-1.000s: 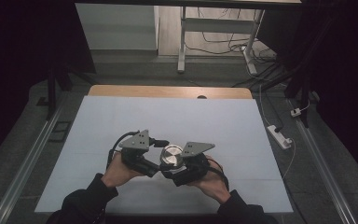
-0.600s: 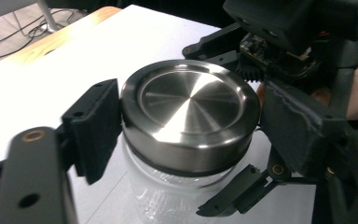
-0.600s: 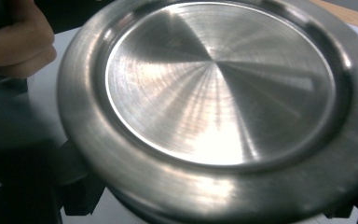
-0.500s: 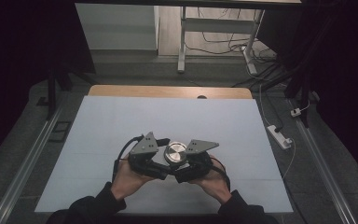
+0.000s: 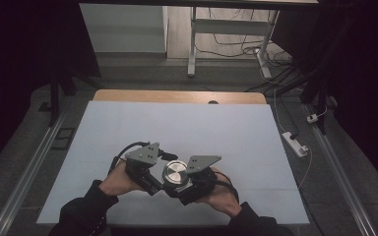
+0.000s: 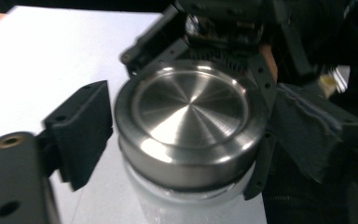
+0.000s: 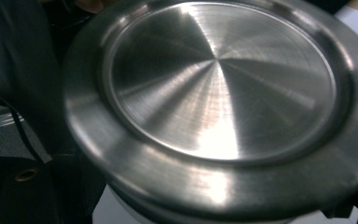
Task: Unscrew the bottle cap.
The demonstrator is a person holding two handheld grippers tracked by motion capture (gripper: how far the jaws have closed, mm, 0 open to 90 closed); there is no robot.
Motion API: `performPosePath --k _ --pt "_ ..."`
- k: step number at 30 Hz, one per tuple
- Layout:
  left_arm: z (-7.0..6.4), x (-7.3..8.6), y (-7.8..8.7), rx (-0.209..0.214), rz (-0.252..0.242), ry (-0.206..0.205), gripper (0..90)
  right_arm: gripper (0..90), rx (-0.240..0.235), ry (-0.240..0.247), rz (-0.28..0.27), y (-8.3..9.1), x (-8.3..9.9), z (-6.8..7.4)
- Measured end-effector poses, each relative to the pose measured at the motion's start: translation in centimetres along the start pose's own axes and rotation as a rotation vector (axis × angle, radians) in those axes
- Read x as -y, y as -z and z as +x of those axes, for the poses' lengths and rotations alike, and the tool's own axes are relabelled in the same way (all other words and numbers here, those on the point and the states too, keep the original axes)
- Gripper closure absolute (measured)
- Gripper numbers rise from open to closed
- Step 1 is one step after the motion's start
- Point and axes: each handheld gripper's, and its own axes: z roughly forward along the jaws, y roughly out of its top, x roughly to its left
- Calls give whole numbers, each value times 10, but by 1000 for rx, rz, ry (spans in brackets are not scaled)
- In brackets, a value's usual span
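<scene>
A glass jar with a brushed steel lid (image 5: 175, 172) stands near the front of the white table (image 5: 187, 125). My right gripper (image 5: 184, 185) comes in from the right. In the left gripper view its thin black fingers (image 6: 260, 93) hug the lid's rim (image 6: 191, 107). My left gripper (image 5: 163, 181) reaches in from the left. Its own jaws stand one on each side of the lid, the left pad (image 6: 81, 130) a little off the rim. In the right gripper view the lid (image 7: 219, 79) is very close, and my jaws are hidden there.
The table's far edge is a bare wooden strip (image 5: 177, 96). A white power strip (image 5: 295, 142) and cables lie on the floor to the right. A desk frame (image 5: 192, 44) stands beyond the table. Metal rails run along both sides.
Both hands have shifted slightly around the jar, which stays in the same spot. The left gripper has drawn in a little toward the lid.
</scene>
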Motion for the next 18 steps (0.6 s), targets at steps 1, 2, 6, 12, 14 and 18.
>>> performPosePath --k 1,2,6,12,14,18 --pt "-1 -1 0 -8 1 3 188 149 -1 3 2 0 0 1" --pt "-1 -2 0 -18 -1 6 191 149 4 2 3 0 0 1" --pt "-4 -7 -6 -118 0 76 205 149 39 -24 -3 2 1 -6" --pt "-12 -15 -22 -270 35 160 203 149 110 -90 2 3 5 -15" --pt "-12 -16 -19 -239 19 157 171 149 110 -81 -4 4 6 -15" --pt "-9 -17 -6 -170 -56 151 149 149 103 -77 -19 6 4 -13"
